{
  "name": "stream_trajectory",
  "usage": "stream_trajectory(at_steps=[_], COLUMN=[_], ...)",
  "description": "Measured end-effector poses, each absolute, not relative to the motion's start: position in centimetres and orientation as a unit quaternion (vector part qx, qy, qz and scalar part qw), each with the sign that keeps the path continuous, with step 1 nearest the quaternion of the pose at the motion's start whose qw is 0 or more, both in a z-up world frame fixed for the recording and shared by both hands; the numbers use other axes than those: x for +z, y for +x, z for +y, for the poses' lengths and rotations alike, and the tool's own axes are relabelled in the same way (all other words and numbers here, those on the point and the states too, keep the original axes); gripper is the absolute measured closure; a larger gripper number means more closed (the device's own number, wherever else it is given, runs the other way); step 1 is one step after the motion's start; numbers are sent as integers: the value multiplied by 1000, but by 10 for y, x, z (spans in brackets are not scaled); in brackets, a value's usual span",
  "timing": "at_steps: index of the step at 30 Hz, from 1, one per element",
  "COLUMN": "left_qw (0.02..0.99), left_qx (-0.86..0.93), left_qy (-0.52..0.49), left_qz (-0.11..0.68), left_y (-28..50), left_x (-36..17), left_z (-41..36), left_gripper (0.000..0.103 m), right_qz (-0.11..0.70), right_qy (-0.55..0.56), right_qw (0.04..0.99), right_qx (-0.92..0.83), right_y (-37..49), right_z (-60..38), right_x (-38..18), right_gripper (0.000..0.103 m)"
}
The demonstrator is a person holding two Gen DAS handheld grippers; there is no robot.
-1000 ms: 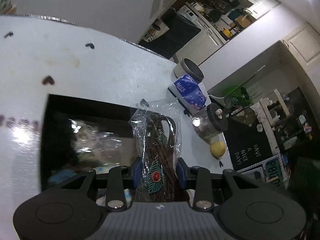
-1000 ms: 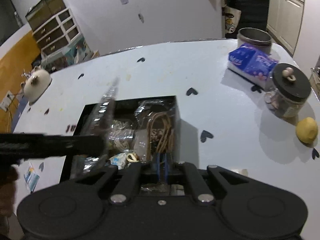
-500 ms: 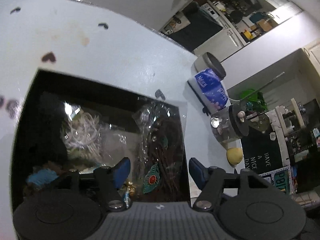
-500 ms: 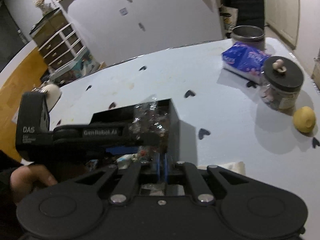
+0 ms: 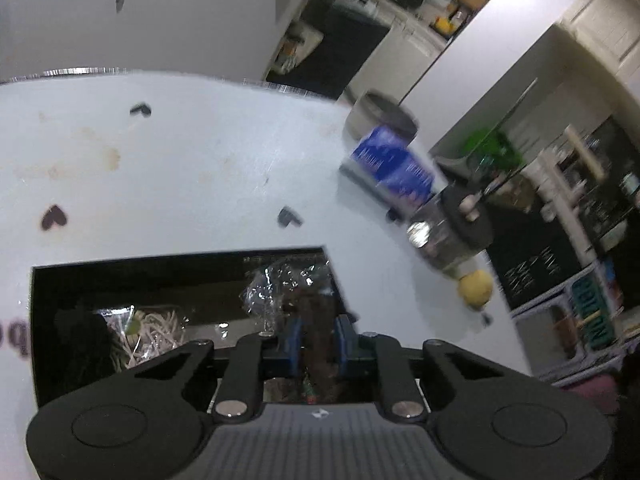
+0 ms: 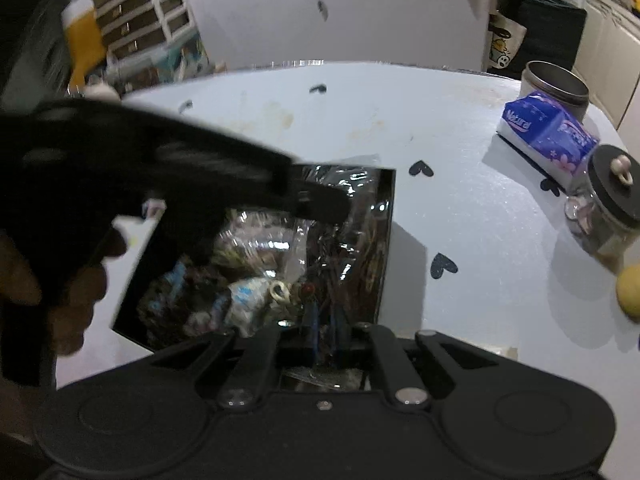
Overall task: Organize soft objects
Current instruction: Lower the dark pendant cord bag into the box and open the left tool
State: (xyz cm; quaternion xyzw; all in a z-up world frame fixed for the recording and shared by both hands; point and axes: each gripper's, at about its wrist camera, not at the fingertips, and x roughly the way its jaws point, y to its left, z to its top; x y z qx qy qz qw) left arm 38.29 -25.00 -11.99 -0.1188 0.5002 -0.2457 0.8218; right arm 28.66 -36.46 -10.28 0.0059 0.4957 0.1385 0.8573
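Observation:
A black box (image 5: 180,258) (image 6: 390,240) on the white table holds several clear bags of soft things. A crinkled bag of brown cords (image 5: 280,288) (image 6: 360,188) stands at its right end. My left gripper (image 5: 319,338) (image 6: 340,208) is shut, its tip down on that bag, and the brown cords show through the narrow gap between its blue pads. I cannot tell whether it pinches the plastic. A bag of white cords (image 5: 152,324) lies to the left. My right gripper (image 6: 326,320) is shut and empty over the box's near edge. A hand (image 6: 76,288) holds the left gripper.
To the right on the table stand a blue tissue pack (image 6: 548,132), a metal tin (image 6: 556,84), a glass jar with a black lid (image 6: 608,208) and a lemon (image 6: 630,292). Dark heart stickers dot the tabletop. A kitchen and shelves lie beyond.
My left gripper carried the brown-cord bag into the box, opened wide and let it go, then shut again. It now reaches across the right wrist view. The right gripper stayed shut.

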Motion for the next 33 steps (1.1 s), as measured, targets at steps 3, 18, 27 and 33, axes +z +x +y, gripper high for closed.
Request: stream_trajectory(at_steps=[3, 18, 27, 33], left_qw=[816, 822, 842, 855], left_qx=[-239, -246, -231, -220], left_qy=[-104, -112, -111, -111], left_qz=[517, 502, 475, 457], left_y=[391, 385, 359, 334], left_x=[-135, -125, -95, -78], left_z=[-253, -248, -231, -216], left_gripper=[87, 73, 56, 45], right_qz=[510, 526, 463, 430], right_qy=[-11, -25, 37, 72], right_qw=[849, 842, 878, 895], right_qx=[137, 117, 111, 97], right_y=[290, 299, 270, 252], right_z=[-358, -356, -379, -395], right_x=[-110, -123, -86, -70], right_gripper=[97, 100, 84, 75])
